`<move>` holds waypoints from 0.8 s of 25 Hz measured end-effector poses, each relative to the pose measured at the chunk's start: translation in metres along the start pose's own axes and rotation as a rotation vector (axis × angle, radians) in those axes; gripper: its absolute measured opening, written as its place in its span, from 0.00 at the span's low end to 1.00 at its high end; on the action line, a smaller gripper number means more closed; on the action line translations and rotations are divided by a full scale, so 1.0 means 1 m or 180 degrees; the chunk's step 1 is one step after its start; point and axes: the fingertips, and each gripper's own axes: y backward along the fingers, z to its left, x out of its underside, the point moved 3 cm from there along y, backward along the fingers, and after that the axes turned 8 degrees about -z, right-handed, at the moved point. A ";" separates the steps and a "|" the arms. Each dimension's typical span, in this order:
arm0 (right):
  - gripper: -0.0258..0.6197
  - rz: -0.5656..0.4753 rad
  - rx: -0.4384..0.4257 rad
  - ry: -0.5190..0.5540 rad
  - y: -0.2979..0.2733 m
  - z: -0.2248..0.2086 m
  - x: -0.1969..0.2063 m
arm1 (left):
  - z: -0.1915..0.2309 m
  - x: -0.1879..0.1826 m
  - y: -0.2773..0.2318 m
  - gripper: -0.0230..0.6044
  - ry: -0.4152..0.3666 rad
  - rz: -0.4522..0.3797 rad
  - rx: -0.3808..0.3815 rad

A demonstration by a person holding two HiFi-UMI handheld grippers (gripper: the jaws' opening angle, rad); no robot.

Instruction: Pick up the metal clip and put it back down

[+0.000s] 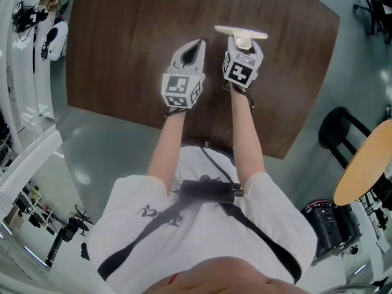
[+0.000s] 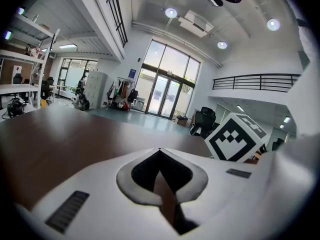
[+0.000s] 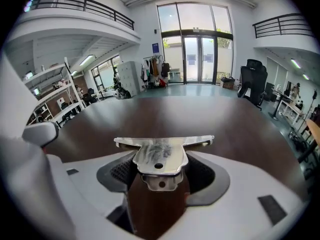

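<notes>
The metal clip (image 1: 241, 33) is a shiny T-shaped piece with a wide flat bar across its far end. My right gripper (image 1: 244, 43) is shut on its handle end, over the far middle of the brown table (image 1: 122, 54). In the right gripper view the clip (image 3: 161, 154) sits between the dark pads (image 3: 122, 172) of my right gripper (image 3: 160, 173), its bar pointing away. I cannot tell whether it touches the tabletop. My left gripper (image 1: 199, 43) lies just to the left, shut with nothing in it; in the left gripper view its tips (image 2: 159, 151) meet in a point.
The table's near edge (image 1: 184, 136) runs just in front of the person's body. A black chair (image 1: 342, 133) and a round yellow tabletop (image 1: 367, 164) stand to the right. White shelving (image 1: 24, 72) lines the left side.
</notes>
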 end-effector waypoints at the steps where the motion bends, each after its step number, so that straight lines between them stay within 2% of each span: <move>1: 0.50 0.0034 0.0034 -0.0013 -0.005 0.002 0.004 | 0.004 0.002 -0.002 0.05 0.0002 0.0010 -0.0002; 6: 0.50 0.0152 0.0269 -0.0160 -0.019 -0.001 0.022 | 0.003 0.013 -0.004 0.05 -0.0007 0.0094 0.0034; 11: 0.50 0.0093 0.0400 -0.0244 -0.021 -0.006 0.020 | -0.009 0.020 -0.004 0.05 -0.0012 0.0154 0.0072; 14: 0.51 0.0117 0.0408 -0.0217 -0.021 -0.008 0.023 | -0.012 0.022 -0.001 0.05 -0.0010 0.0155 0.0069; 20: 0.51 -0.0029 0.0246 -0.0197 0.009 -0.007 0.011 | -0.016 0.013 0.014 0.05 0.0013 0.0086 0.0043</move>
